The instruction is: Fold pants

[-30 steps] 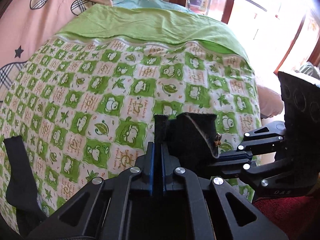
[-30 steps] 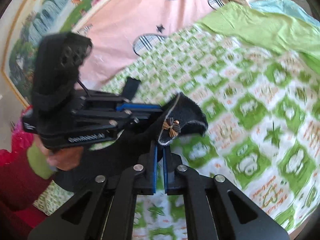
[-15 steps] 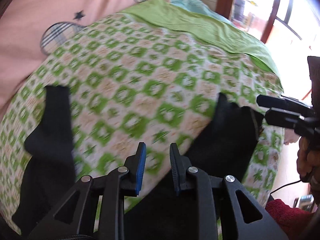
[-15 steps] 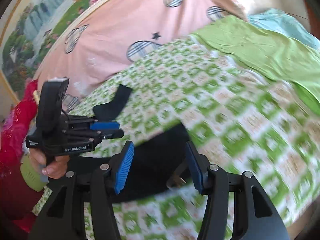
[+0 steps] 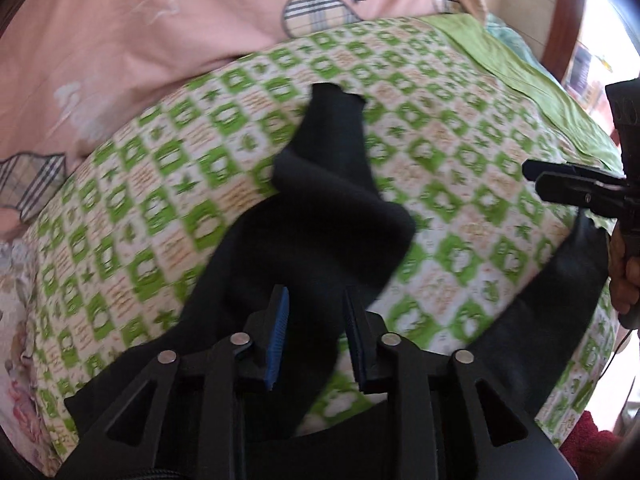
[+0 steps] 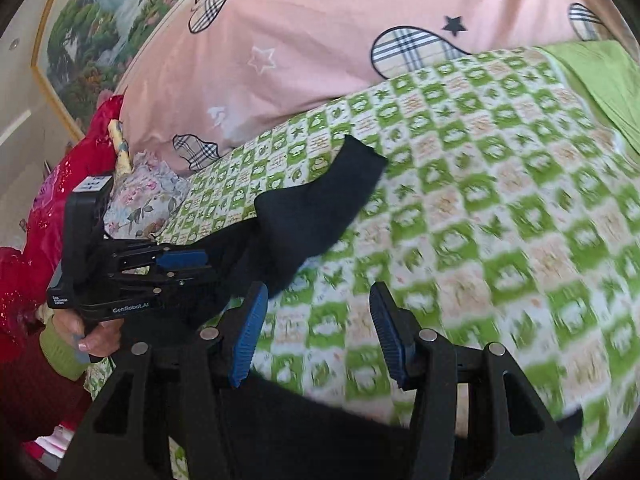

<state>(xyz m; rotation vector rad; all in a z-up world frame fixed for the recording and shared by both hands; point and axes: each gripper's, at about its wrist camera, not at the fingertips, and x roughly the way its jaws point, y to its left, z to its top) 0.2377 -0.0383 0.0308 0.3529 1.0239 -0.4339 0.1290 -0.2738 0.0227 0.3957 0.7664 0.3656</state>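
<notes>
A bed carries a green-and-white checked quilt, with a pink duvet beyond it. Black pants lie rumpled across the quilt, one leg twisted and pointing toward the pink duvet. The left hand-held gripper has just been opening; its jaws stand apart, with pants fabric between them but not pinched. The right hand-held gripper is parted wide over bare quilt, holding nothing.

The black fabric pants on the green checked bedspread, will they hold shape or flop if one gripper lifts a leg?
The black fabric pants would likely flop: one leg already lies twisted and bunched. They look light and thin, draping over the green checked bedspread. Slipping seems unlikely; the cloth looks matte.
</notes>
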